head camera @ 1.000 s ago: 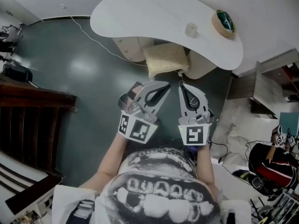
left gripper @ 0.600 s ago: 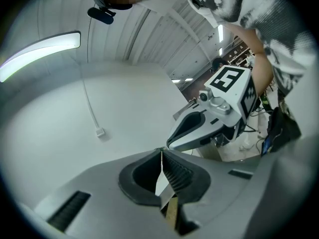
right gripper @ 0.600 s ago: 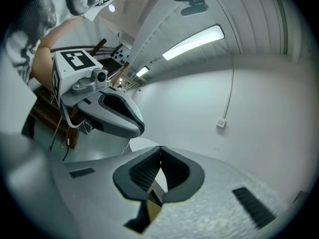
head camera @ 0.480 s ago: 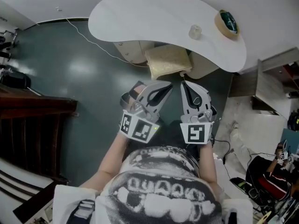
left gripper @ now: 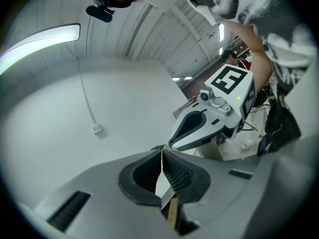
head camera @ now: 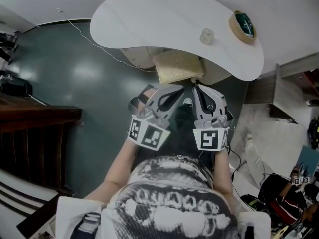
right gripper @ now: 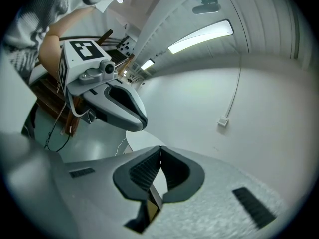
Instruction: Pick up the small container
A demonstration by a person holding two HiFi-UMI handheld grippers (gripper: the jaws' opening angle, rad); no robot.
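The small container (head camera: 207, 35), a pale translucent cup, stands on the white curved table (head camera: 159, 19) towards its right end. In the head view both grippers are held close to the person's chest, well short of the table and side by side. The left gripper (head camera: 174, 91) is shut with nothing between its pads, and its tips meet in its own view (left gripper: 161, 151). The right gripper (head camera: 197, 90) is shut and empty too, its tips touching (right gripper: 160, 149). Each gripper view shows the other gripper alongside, and neither shows the container.
A tape roll (head camera: 242, 23) with a dark green centre lies at the table's right end. A beige cushioned seat (head camera: 177, 66) sits under the table's near edge. A white cable (head camera: 94, 40) trails over the dark floor. Dark wooden furniture (head camera: 35, 128) stands left, clutter and a person (head camera: 286, 190) right.
Both grippers have stayed shut and drifted slightly closer together in front of the chest. The view has shifted a little, so the table sits slightly differently.
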